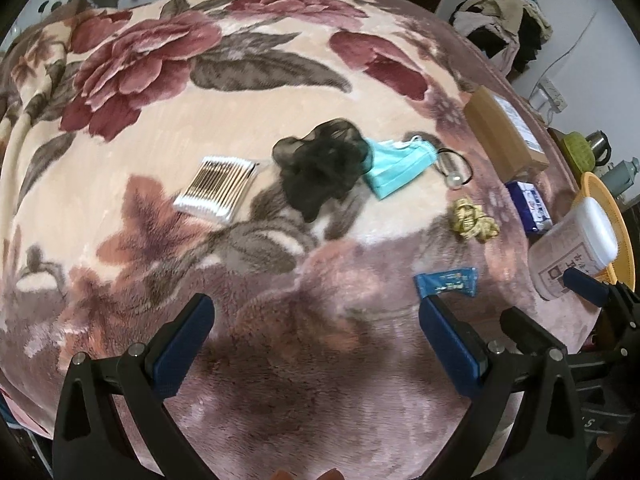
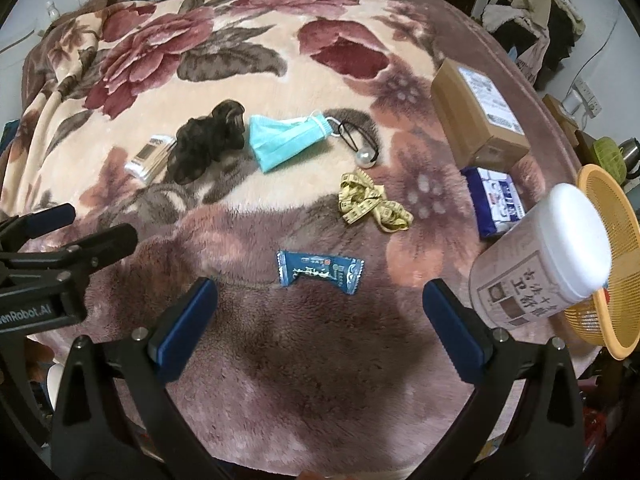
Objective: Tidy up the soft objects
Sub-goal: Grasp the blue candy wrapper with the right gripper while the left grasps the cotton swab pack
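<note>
Clutter lies spread on a floral blanket [image 2: 280, 360], nothing grasped yet; both the left gripper [image 1: 316, 320] and the right gripper [image 2: 320, 304] hover with jaws wide and nothing between them. Landmark is the blue face mask [image 2: 286, 140]: black mesh scrunchie [image 2: 208, 140] touching its left edge, cotton swab pack [image 2: 150, 158] further left, pearl hair tie [image 2: 360, 148] just right, yellow tape measure [image 2: 374, 202] nearer the camera and right, blue sachet [image 2: 320, 272] nearest the right gripper. Orange basket [image 2: 616, 240] sits far right, behind a white-lidded jar [image 2: 544, 256], likely the drop spot. Best start: sachet, lowering straight, pinching across its short side without snagging pile. Basket interior hidden; jar label illegible; scrunchie identity uncertain.
</note>
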{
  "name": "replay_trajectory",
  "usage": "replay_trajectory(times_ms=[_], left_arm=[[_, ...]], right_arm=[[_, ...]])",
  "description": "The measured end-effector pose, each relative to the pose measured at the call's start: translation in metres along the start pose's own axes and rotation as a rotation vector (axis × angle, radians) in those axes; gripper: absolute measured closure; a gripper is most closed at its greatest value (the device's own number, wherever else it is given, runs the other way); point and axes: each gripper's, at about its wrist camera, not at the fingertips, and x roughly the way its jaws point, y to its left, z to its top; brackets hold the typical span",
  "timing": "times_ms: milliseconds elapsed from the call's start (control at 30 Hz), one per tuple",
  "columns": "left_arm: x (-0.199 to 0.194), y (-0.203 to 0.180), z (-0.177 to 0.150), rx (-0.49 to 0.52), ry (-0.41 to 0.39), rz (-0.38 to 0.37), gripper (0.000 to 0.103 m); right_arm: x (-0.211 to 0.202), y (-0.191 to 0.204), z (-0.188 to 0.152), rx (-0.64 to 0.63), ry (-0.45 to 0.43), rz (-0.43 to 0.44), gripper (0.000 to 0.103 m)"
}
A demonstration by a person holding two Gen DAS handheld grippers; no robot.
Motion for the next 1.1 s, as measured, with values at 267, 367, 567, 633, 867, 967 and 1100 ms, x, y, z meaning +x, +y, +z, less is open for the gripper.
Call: replay_trajectory(times_ms=[267,367,567,633,867,967,1100], left_arm=[[0.030,0.019,-0.002,-0.033,0.049,0.006,0.001],[0.043,0.025,-0.005,-0.048,0.070,0.007,0.001],[0.065,0.037,-0.003,-0.071,0.099,0.016,0.001],[0.072,0.040,-0.001,-0.078,0.107,0.018,0.001],[0.089,0.052,0.008,-0.107,0.121,0.033,0.001],[0.091,0.055,0.012,-0.113,0.119,0.035,0.001],[0.089,0.058,0.013,-0.116,0.112,0.032,0.001]], right_arm=[[0.032,-0.007,-0.001,0.028,0.063,0.028,0.000],[0.049,-0.007,0.000,0.026,0.091,0.042,0.000],[0.084,-0.001,0.009,0.008,0.139,0.061,0.000],[0.094,0.001,0.013,0.002,0.148,0.081,0.000],[0.126,0.007,0.034,-0.029,0.183,0.159,0.000],[0.137,0.004,0.035,-0.009,0.225,0.205,0.000],[0.134,-0.004,0.022,0.011,0.230,0.268,0.000]])
